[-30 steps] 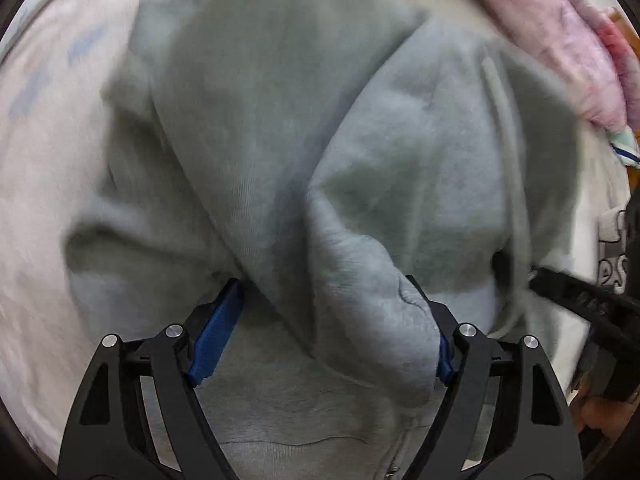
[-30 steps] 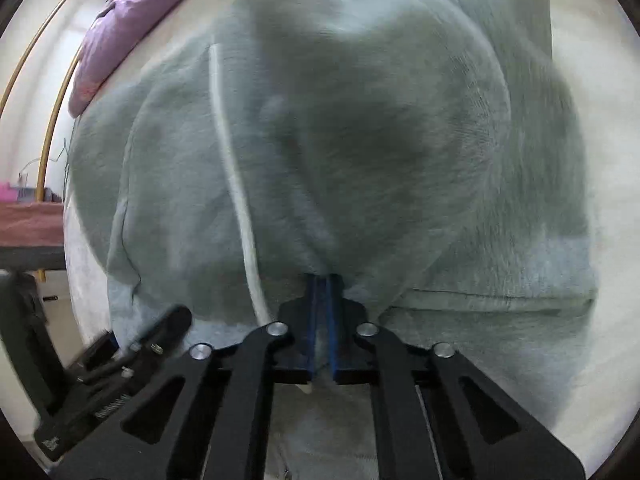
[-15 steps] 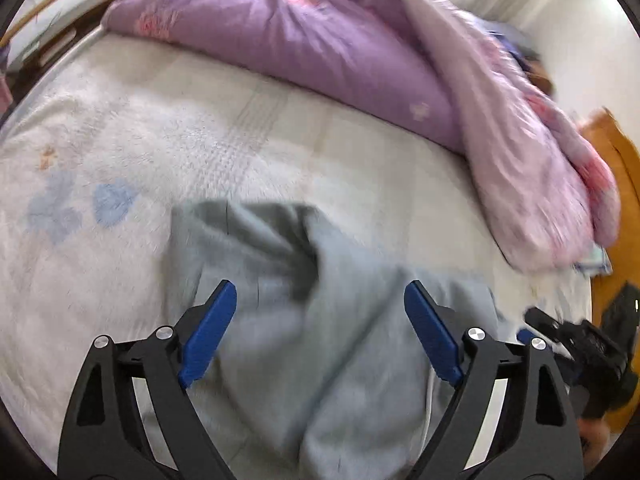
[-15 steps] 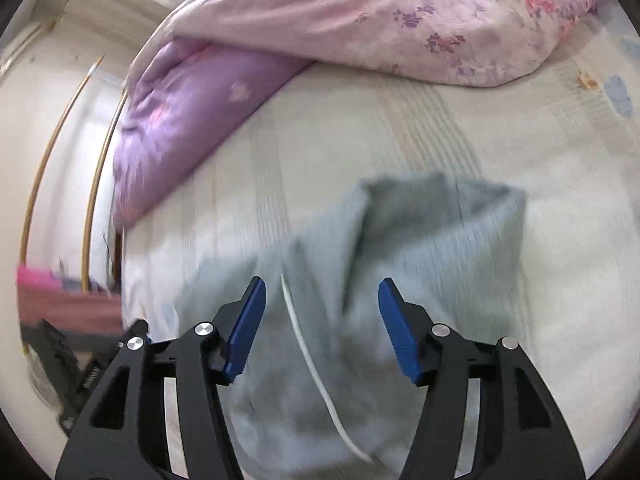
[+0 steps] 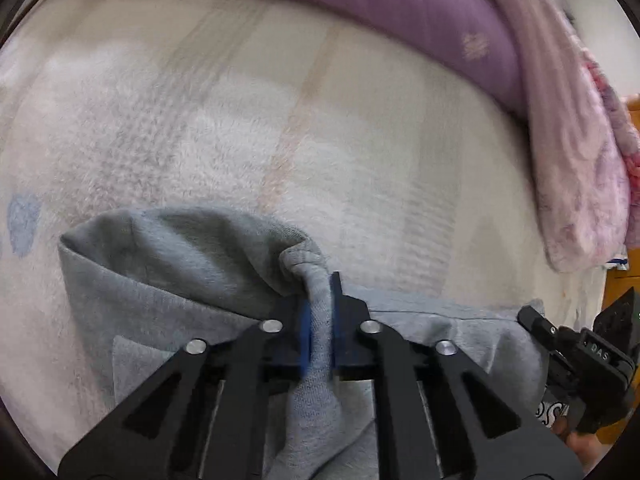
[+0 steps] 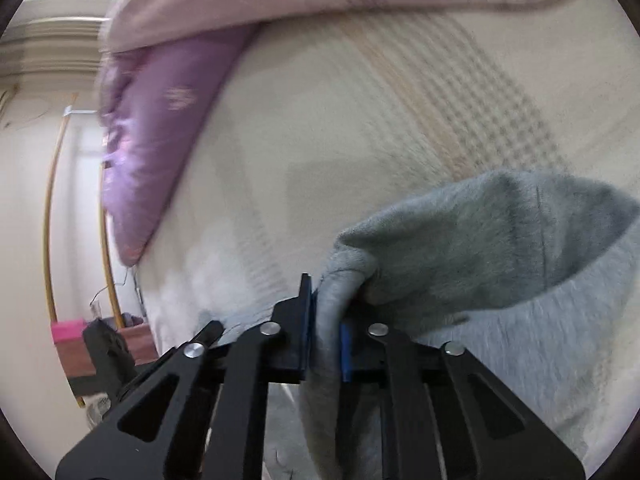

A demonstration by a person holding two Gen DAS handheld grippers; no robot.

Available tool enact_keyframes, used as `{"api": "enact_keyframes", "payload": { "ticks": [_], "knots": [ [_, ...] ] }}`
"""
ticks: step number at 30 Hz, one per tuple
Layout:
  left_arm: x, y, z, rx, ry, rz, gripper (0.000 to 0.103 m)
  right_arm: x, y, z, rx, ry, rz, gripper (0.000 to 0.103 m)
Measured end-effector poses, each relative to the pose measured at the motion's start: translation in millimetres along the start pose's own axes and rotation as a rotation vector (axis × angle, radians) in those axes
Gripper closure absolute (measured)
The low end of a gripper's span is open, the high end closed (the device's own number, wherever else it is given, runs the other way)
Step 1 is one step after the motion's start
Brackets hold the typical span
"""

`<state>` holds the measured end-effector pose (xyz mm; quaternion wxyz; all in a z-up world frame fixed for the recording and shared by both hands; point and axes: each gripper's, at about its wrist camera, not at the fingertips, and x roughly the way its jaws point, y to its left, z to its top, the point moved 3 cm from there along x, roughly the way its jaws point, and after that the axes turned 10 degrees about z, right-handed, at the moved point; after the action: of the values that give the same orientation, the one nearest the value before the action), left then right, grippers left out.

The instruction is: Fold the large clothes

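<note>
A grey sweatshirt (image 5: 168,272) lies on the cream bed cover (image 5: 280,128). My left gripper (image 5: 319,320) is shut on a bunched fold of its edge, which sticks up between the blue pads. In the right wrist view the same grey sweatshirt (image 6: 500,248) fills the lower right, and my right gripper (image 6: 326,332) is shut on another thick fold of it. The right gripper's body also shows in the left wrist view (image 5: 580,356) at the far right. The garment part under both grippers is hidden.
A purple and pink quilt (image 5: 440,12) is heaped along the far side of the bed; it also shows in the right wrist view (image 6: 160,120). A wooden piece of furniture (image 5: 628,280) stands at the right. A pink box (image 6: 68,328) sits on a low shelf beyond the bed's left edge.
Half a second ago both grippers were open above the dropped sweatshirt. Now both have come down and shut on folds of its near edge.
</note>
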<state>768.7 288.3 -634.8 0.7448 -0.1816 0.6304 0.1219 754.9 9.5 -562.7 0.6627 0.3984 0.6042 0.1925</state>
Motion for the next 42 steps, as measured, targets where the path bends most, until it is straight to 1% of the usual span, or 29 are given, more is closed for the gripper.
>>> {"api": "enact_keyframes", "payload": {
  "ticks": [3,4,6,7,9,10,11,12,13,15,17,20,22,25,28,30,32,33,34,35,37,38,39,40,41,42],
  "knots": [
    [-51,5,-19,-0.018,-0.121,-0.058,0.097,-31,18,-20,-0.086,-0.026,0.023,0.096],
    [-65,6,-27,-0.017,-0.145,-0.066,0.097,-43,25,-30,-0.118,-0.035,0.031,0.096],
    [-103,12,-57,-0.016,-0.208,-0.1,0.097,-64,35,-52,-0.164,-0.051,0.04,0.096],
    [-118,16,-75,-0.01,-0.23,-0.1,0.097,-78,37,-67,-0.187,-0.056,0.043,0.096],
    [-138,23,-106,-0.005,-0.247,-0.1,0.097,-100,37,-96,-0.205,-0.054,0.048,0.096],
    [-142,20,-118,-0.002,-0.25,-0.092,0.097,-111,37,-114,-0.218,-0.057,0.042,0.096],
    [-152,25,-140,0.007,-0.254,-0.09,0.097,-119,38,-132,-0.23,-0.052,0.032,0.096],
    [-157,31,-156,0.015,-0.254,-0.082,0.097,-120,40,-143,-0.232,-0.049,0.026,0.096],
    [-162,39,-179,0.016,-0.247,-0.074,0.097,-126,38,-161,-0.229,-0.046,0.021,0.096],
    [-163,52,-210,0.012,-0.218,-0.078,0.097,-134,32,-192,-0.23,-0.04,-0.007,0.096],
    [-156,66,-242,0.003,-0.183,-0.078,0.097,-142,23,-222,-0.226,-0.041,-0.034,0.096],
    [-135,84,-285,-0.03,-0.107,-0.061,0.097,-150,-9,-272,-0.151,-0.033,-0.055,0.096],
    [-122,96,-313,-0.059,-0.055,-0.053,0.097,-147,-31,-297,-0.095,-0.021,-0.082,0.096],
    [-110,111,-343,-0.1,0.008,-0.049,0.097,-143,-59,-329,-0.026,-0.001,-0.106,0.096],
    [-88,118,-362,-0.072,0.046,-0.015,0.096,-133,-86,-352,0.005,0.019,-0.14,0.096],
    [-77,120,-370,-0.074,0.078,-0.016,0.095,-126,-98,-358,0.02,0.02,-0.158,0.095],
    [-72,117,-375,-0.023,0.078,0.019,0.086,-119,-103,-361,0.002,0.035,-0.182,0.092],
    [-72,117,-375,-0.022,0.089,0.026,0.062,-119,-104,-362,0.014,0.043,-0.175,0.091],
    [-73,119,-377,-0.035,0.105,-0.005,0.046,-122,-102,-361,0.027,0.044,-0.157,0.087],
    [-77,121,-378,-0.048,0.101,-0.029,0.043,-129,-95,-358,0.015,0.04,-0.157,0.084],
    [-94,130,-378,-0.048,0.062,-0.063,0.043,-142,-82,-356,-0.019,0.045,-0.214,0.064],
    [-102,133,-376,-0.047,0.049,-0.065,0.042,-151,-75,-355,-0.041,0.041,-0.238,0.062],
    [-111,139,-374,-0.049,0.018,-0.066,0.04,-159,-68,-353,-0.062,0.036,-0.246,0.062],
    [-120,144,-370,-0.049,-0.015,-0.055,0.034,-168,-62,-351,-0.088,0.022,-0.239,0.059],
    [-126,149,-367,-0.049,-0.041,-0.033,0.033,-180,-50,-344,-0.128,-0.005,-0.238,0.056],
    [-130,153,-360,-0.047,-0.068,-0.012,0.033,-188,-48,-341,-0.152,-0.027,-0.247,0.053]
  ]
}}
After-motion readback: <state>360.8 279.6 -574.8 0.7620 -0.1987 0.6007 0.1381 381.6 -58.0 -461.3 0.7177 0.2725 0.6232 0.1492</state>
